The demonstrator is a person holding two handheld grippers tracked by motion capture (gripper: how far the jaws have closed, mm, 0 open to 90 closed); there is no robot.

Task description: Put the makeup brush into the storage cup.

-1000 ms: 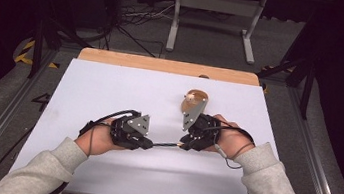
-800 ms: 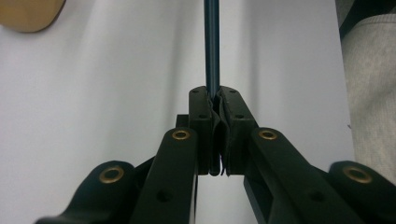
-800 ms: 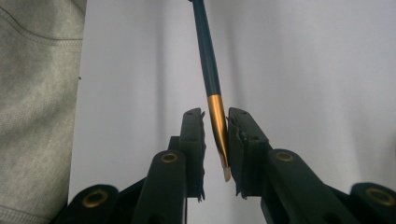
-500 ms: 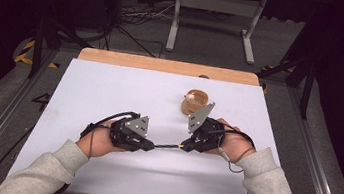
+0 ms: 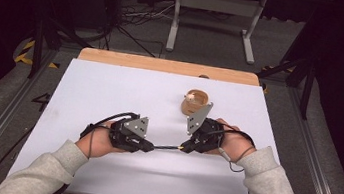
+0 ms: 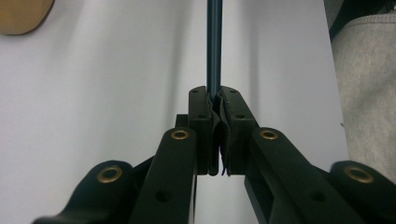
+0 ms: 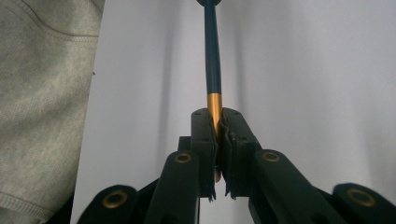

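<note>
With both grippers clamped on opposite ends of a dark pen (image 5: pixel 167 147) near table (image 5: pixel 110 89) centre, left gripper (image 5: pixel 146 145) and right gripper (image 5: pixel 184 147) seem set to pull it apart; wooden bowl (image 5: pixel 195 101) sits beyond.

We list a table (image 5: pixel 110 94) with a flat white top and a light wooden strip (image 5: pixel 164 65) along its far edge. Beyond it lies a grey carpeted floor (image 5: pixel 208 36), on which we record a pale grey metal frame stand (image 5: pixel 217 4) with two splayed feet and a tangle of black cables (image 5: pixel 130 18). Dark metal rails (image 5: pixel 2 105) flank both sides. Yellow-and-black striped tape (image 5: pixel 27 52) marks the floor at left. We note that the surrounding room is dark.
</note>
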